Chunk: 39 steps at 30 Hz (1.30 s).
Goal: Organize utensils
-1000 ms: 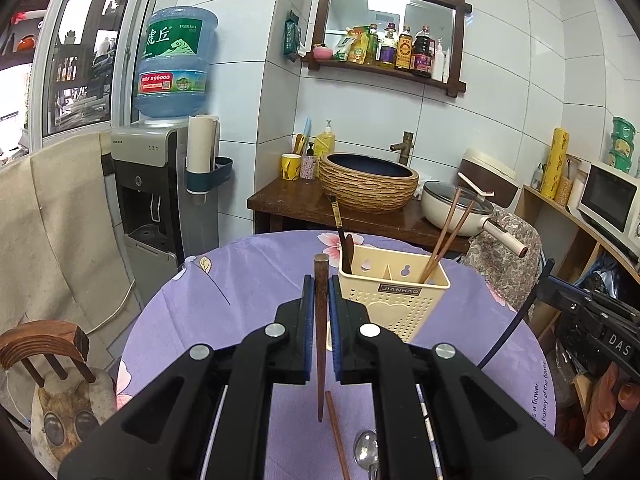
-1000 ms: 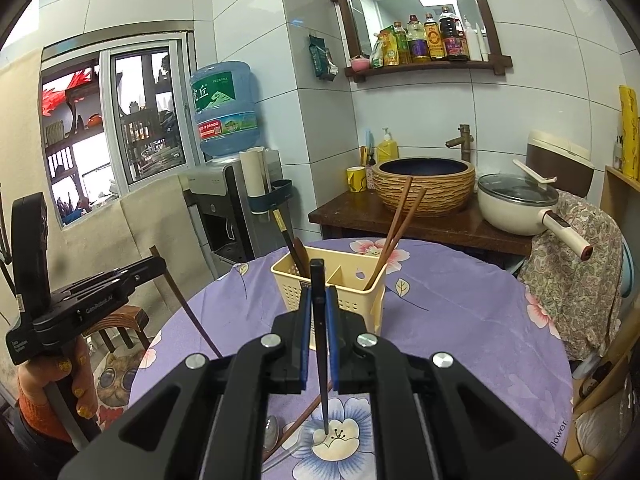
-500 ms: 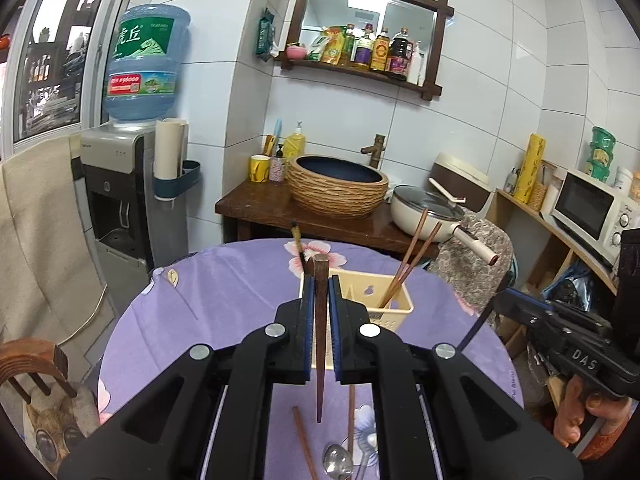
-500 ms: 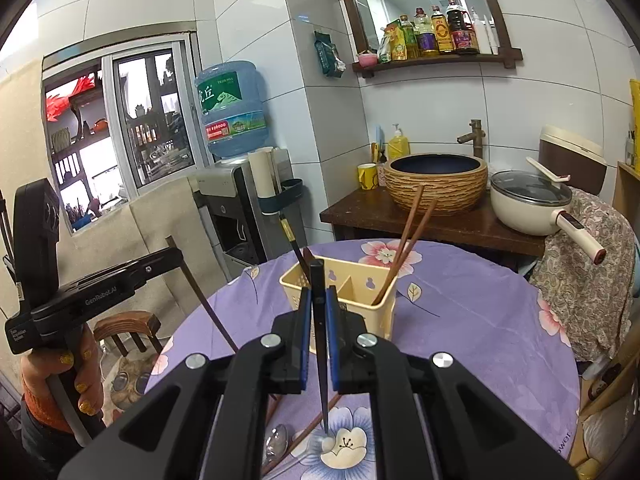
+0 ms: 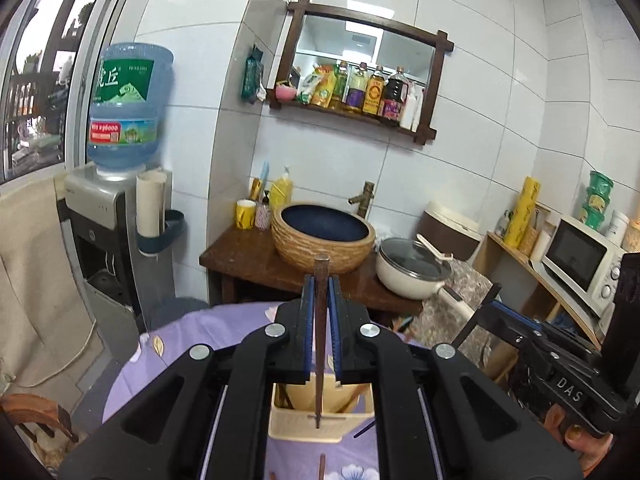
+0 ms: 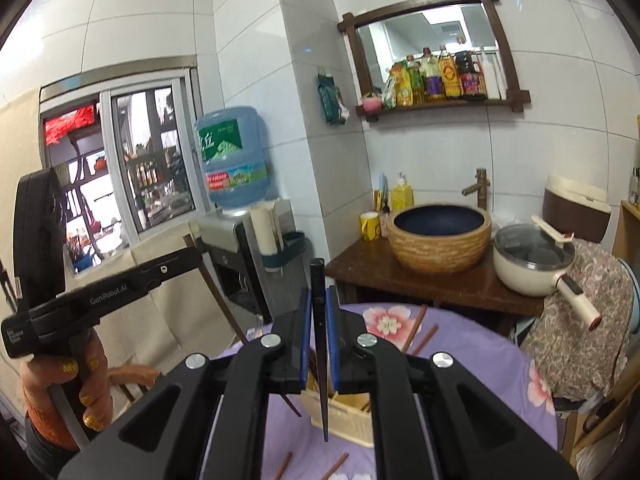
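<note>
My left gripper [image 5: 320, 284] is shut on a brown chopstick [image 5: 319, 380] held upright, its tip hanging just over the cream utensil basket [image 5: 304, 420] on the purple flowered table [image 5: 192, 344]. My right gripper [image 6: 318, 292] is shut on a dark chopstick [image 6: 323, 400] that points down above the same basket [image 6: 348, 416]. Two brown chopsticks [image 6: 416, 326] stand in the basket. Each view shows the other gripper from the side: the right gripper [image 5: 496, 300] and the left gripper [image 6: 188, 258]. Loose chopsticks [image 6: 284, 466] lie on the cloth in front.
Behind the table stands a wooden counter [image 5: 248, 256] with a woven basin [image 5: 324, 236] and a lidded pan [image 5: 412, 268]. A water dispenser [image 5: 104, 216] is at the left, a microwave [image 5: 576, 256] on a shelf at the right, a wooden chair [image 5: 36, 416] low left.
Both grippers have risen with their chopsticks still clamped. The basket has dropped low in both views and now sits under the chopstick tips.
</note>
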{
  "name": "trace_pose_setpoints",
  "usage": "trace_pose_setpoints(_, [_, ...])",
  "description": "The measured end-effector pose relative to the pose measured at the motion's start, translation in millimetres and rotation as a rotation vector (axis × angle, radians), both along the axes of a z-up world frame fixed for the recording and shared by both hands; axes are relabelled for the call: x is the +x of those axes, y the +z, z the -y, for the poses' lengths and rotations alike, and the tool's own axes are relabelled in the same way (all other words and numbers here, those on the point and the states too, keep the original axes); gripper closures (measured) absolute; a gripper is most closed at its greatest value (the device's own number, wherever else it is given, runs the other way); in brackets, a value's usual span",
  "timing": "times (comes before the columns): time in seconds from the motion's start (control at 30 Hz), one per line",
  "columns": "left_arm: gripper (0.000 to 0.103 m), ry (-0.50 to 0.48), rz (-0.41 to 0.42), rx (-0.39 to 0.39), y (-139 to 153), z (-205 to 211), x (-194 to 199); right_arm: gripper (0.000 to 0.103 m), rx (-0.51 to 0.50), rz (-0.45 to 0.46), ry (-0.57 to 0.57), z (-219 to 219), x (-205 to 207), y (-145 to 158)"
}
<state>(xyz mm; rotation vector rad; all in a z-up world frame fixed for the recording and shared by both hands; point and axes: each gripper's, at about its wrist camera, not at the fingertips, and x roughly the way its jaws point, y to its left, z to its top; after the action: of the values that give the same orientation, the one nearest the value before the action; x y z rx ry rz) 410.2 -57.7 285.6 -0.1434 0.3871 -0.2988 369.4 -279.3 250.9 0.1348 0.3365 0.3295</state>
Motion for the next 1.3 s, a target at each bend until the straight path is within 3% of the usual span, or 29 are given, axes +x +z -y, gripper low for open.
trace_pose_setpoints(0.1, [0.096, 0.035, 0.014, 0.015, 9.6, 8.2, 16.3, 0.096, -0.005, 0.018, -0.033, 1.2, 14.8, 11.9])
trace_pose_setpoints(0.23, [0.096, 0.059, -0.007, 0.023, 0.8, 15.5, 39.5, 0.096, 0.002, 0.001, -0.070, 0.2, 38.4, 5.7])
trace_pose_setpoints(0.77, [0.096, 0.058, -0.180, 0.042, -118.3, 21.2, 82.6, 0.096, -0.041, -0.123, -0.113, -9.3, 70.4, -94.1])
trace_pose_setpoints(1.03, [0.096, 0.065, -0.215, 0.066, -149.8, 22.7, 86.1, 0.096, -0.038, -0.166, -0.128, -6.3, 74.2, -117.4])
trace_pose_setpoints(1.3, [0.096, 0.042, -0.224, 0.073, -163.1, 25.2, 84.6, 0.094, -0.074, -0.142, -0.147, -5.8, 70.6, -120.6])
